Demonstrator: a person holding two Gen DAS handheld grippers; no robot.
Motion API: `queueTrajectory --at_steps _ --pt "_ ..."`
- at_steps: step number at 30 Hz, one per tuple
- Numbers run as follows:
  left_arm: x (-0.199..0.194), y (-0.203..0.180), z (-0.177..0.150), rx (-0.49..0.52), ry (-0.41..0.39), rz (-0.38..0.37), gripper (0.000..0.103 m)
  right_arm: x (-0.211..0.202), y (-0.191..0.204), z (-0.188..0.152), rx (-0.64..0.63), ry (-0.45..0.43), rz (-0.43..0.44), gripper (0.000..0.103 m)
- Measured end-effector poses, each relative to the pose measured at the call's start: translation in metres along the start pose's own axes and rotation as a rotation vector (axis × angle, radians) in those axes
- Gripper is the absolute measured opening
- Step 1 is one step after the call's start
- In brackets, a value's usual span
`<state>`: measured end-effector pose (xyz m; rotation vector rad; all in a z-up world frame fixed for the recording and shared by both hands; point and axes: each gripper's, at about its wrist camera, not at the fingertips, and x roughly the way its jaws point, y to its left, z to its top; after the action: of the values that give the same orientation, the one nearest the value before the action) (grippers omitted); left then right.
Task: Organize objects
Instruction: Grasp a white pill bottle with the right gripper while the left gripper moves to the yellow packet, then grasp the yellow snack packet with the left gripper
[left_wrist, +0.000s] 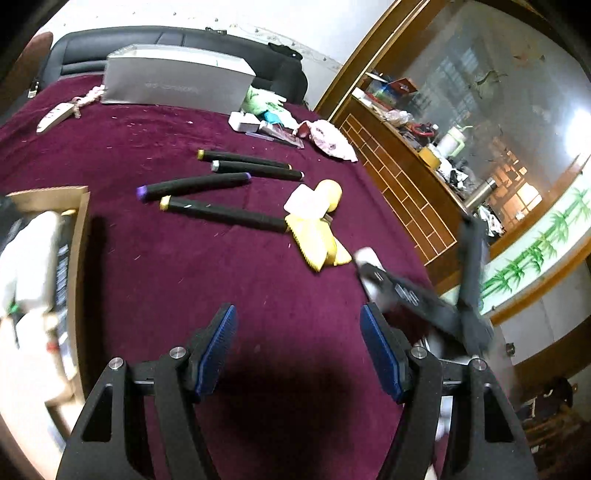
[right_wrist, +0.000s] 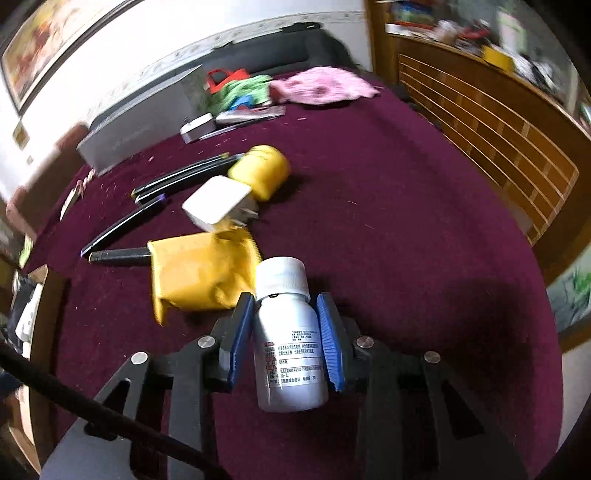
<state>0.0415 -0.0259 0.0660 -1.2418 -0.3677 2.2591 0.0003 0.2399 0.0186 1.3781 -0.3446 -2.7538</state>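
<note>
- Left wrist view: the left gripper (left_wrist: 297, 345) hangs over the maroon cloth (left_wrist: 155, 266) with its jaws standing well apart and nothing between the blue pads (left_wrist: 218, 347).
- Four black markers (left_wrist: 225, 216) lie side by side on the cloth ahead, with a yellow packet (left_wrist: 317, 243), a white block (left_wrist: 306, 203) and a yellow cup (left_wrist: 330, 192) at their right ends.
- A cardboard box (left_wrist: 79, 236) sits at the left edge, its contents blurred.
- A grey box (left_wrist: 173, 81) stands at the far side of the cloth.
- The right gripper (left_wrist: 373, 273) shows at the right, blurred.
- Right wrist view: the right gripper (right_wrist: 286, 328) has its jaws drawn in on a white bottle (right_wrist: 288, 343), both pads pressing its sides below the cap.
- The bottle lies just beside the packet (right_wrist: 195, 273), with the block (right_wrist: 216, 203) and cup (right_wrist: 264, 170) beyond.
- Markers (right_wrist: 122, 254) run off to the left.
</note>
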Motion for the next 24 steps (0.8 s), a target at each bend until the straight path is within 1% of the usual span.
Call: queueTrajectory --at_steps 2,6,8,9,11,14,15,16,17,18,19,21,22,23,24 --pt "0.019 -0.002 0.011 -0.006 0.013 -0.016 0.062 -0.007 -0.016 -0.007 0.054 -0.027 0.006 0.032" --pt "0.055 -0.015 0.033 0.023 0.010 -0.007 0.062 -0.011 -0.040 -0.009 0.145 -0.051 0.057 0.032" --pt "0.065 -0.025 0.047 0.077 -0.023 0.013 0.062 -0.009 -0.043 -0.009 0.163 -0.041 0.073 0.032" --pt "0.072 -0.032 0.057 0.126 -0.042 0.035 0.062 -0.008 -0.043 -0.009 0.163 -0.041 0.073 0.032" --pt "0.085 -0.037 0.071 0.159 -0.053 0.028 0.062 -0.008 -0.042 -0.010 0.157 -0.044 0.072 0.032" --pt "0.115 -0.036 0.083 0.151 0.017 0.022 0.062 -0.007 -0.044 -0.008 0.170 -0.040 0.091 0.032" --pt "0.128 -0.035 0.083 0.137 0.072 -0.010 0.062 -0.007 -0.046 -0.008 0.183 -0.039 0.106 0.032" --pt "0.135 -0.036 0.081 0.135 0.115 -0.022 0.062 -0.007 -0.049 -0.009 0.198 -0.037 0.122 0.032" --pt "0.140 -0.036 0.077 0.143 0.158 -0.034 0.062 -0.007 -0.052 -0.009 0.215 -0.035 0.140 0.032" --pt "0.144 -0.040 0.068 0.163 0.211 -0.069 0.062 -0.007 -0.054 -0.009 0.226 -0.034 0.152 0.032" --pt "0.143 -0.043 0.062 0.182 0.234 -0.094 0.062 -0.007 -0.057 -0.009 0.239 -0.032 0.165 0.032" --pt "0.133 -0.052 0.047 0.248 0.253 -0.115 0.062 -0.008 -0.060 -0.010 0.260 -0.029 0.183 0.032" --pt "0.128 -0.054 0.043 0.268 0.245 -0.114 0.062 -0.008 -0.061 -0.010 0.269 -0.029 0.190 0.032" --pt "0.124 -0.057 0.040 0.280 0.235 -0.104 0.062 -0.007 -0.062 -0.010 0.277 -0.027 0.195 0.032" --pt "0.121 -0.058 0.038 0.290 0.218 -0.074 0.062 -0.007 -0.063 -0.010 0.283 -0.027 0.199 0.032"
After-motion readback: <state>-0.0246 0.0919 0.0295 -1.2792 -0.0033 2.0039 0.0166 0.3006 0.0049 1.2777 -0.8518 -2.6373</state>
